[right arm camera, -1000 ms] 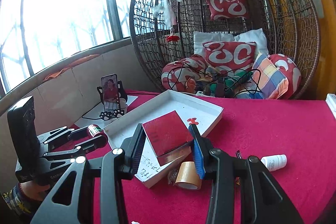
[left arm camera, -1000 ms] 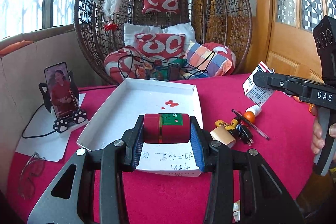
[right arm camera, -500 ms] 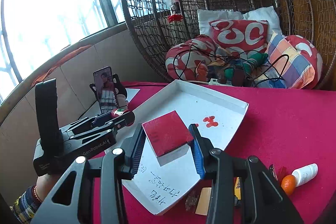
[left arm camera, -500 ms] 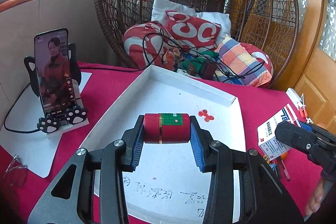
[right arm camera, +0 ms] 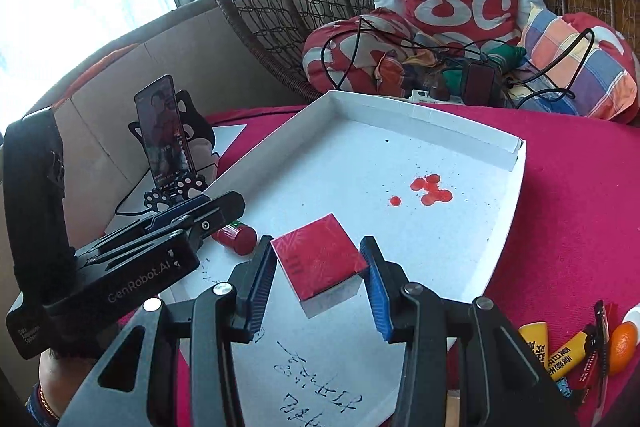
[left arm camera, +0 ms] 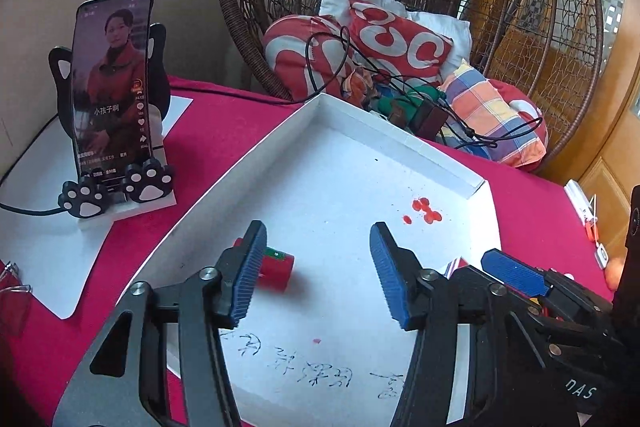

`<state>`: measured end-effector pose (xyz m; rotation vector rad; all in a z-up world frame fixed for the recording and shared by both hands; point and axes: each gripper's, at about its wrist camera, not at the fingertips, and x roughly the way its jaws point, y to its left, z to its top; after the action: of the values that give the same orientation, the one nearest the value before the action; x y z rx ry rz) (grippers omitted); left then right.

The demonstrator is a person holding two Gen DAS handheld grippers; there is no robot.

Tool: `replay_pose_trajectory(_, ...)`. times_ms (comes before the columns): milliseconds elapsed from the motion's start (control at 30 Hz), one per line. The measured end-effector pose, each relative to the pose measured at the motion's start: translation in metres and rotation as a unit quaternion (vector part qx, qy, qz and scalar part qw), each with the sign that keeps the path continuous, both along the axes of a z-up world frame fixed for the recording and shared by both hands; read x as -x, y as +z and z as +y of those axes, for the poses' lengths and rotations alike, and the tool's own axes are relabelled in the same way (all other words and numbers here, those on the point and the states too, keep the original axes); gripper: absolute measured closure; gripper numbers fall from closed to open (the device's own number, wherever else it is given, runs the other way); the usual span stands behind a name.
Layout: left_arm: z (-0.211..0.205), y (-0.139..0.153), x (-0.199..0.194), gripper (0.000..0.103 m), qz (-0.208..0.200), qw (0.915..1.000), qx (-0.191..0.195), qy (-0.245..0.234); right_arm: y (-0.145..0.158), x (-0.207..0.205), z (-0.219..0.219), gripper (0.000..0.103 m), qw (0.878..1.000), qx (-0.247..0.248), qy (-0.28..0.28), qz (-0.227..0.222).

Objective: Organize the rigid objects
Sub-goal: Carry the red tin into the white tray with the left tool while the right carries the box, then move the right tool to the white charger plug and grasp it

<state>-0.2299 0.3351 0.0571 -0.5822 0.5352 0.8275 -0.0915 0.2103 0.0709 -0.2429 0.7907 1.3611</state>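
A white shallow tray (left arm camera: 400, 139) (right arm camera: 420, 115) lies on the red tablecloth. Over its near half my left gripper (left arm camera: 316, 275) has its jaws opening. The red cylinder tin (left arm camera: 276, 269) lies on its side on the tray floor by the left finger, free of both pads. In the right wrist view the tin (right arm camera: 236, 239) lies just past the left gripper (right arm camera: 208, 215). My right gripper (right arm camera: 318, 283) is opening too. The red-topped box (right arm camera: 320, 259) rests on the tray between its pads, which have just come off its sides. The right gripper (left arm camera: 520, 283) reaches in from the right.
A phone on a paw-shaped stand (left arm camera: 112, 87) (right arm camera: 164, 131) stands left of the tray on white paper. Behind the table hangs a wicker chair (left arm camera: 520, 7) full of cushions and cables. Right of the tray lie a small orange (right arm camera: 624, 343), yellow tubes and pens. Glasses (left arm camera: 12, 291) lie far left.
Both grippers came down over the tray and widened their jaws. The red tin left the left jaws and now lies on the tray floor. The red box sits on the tray.
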Motion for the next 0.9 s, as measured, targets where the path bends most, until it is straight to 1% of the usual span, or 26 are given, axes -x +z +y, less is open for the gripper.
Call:
replay_pose_trajectory(33, 0.0, 0.001, 0.005, 0.014, -0.009, 0.9998, -0.006, 0.013, 0.002, -0.003, -0.003, 0.019, 1.0, -0.005, -0.012, -0.003)
replay_pose_trajectory(67, -0.001, 0.002, 0.009, 0.003, -0.018, 0.9996, -0.01, 0.021, 0.004, -0.005, -0.006, 0.013, 1.0, -0.012, -0.024, -0.006)
replay_pose_trajectory(100, -0.003, 0.004, 0.013, 0.0, -0.026, 0.9992, -0.012, 0.026, 0.006, -0.008, -0.011, 0.003, 0.999, -0.02, -0.027, -0.004)
replay_pose_trajectory(133, -0.004, 0.004, 0.015, 0.0, -0.031, 0.999, -0.011, 0.031, 0.008, -0.011, -0.016, 0.0, 0.999, -0.027, -0.031, 0.0)
replay_pose_trajectory(233, -0.01, 0.007, 0.021, 0.0, -0.04, 0.9984, -0.012, 0.037, 0.015, -0.015, -0.033, 0.0, 0.998, -0.047, -0.046, 0.007)
replay_pose_trajectory(367, -0.027, 0.009, 0.025, 0.0, -0.053, 0.9979, -0.015, 0.033, 0.025, -0.015, -0.062, 0.0, 0.996, -0.076, -0.048, 0.016)
replay_pose_trajectory(467, -0.047, 0.009, 0.039, 0.0, -0.087, 0.9956, -0.01, 0.034, 0.029, -0.011, -0.089, 0.0, 0.995, -0.093, -0.039, 0.02)
replay_pose_trajectory(533, -0.06, 0.008, 0.047, 0.0, -0.102, 0.9942, -0.011, 0.03, 0.029, -0.006, -0.109, 0.0, 0.994, -0.104, -0.032, 0.012)
replay_pose_trajectory(633, -0.074, 0.011, 0.051, 0.0, -0.103, 0.9943, -0.018, 0.023, 0.027, 0.003, -0.133, 0.0, 0.993, -0.112, -0.02, -0.021)
replay_pose_trajectory(667, -0.078, 0.014, 0.051, 0.0, -0.102, 0.9944, -0.022, 0.019, 0.026, 0.005, -0.139, 0.0, 0.993, -0.114, -0.009, -0.028)
replay_pose_trajectory(733, -0.088, 0.019, 0.054, 0.0, -0.104, 0.994, -0.032, 0.013, 0.02, 0.01, -0.15, 0.0, 0.993, -0.112, 0.007, -0.028)
replay_pose_trajectory(900, -0.114, 0.025, 0.061, 0.0, -0.105, 0.9928, -0.056, -0.015, 0.002, 0.008, -0.174, 0.0, 0.996, -0.084, 0.011, -0.003)
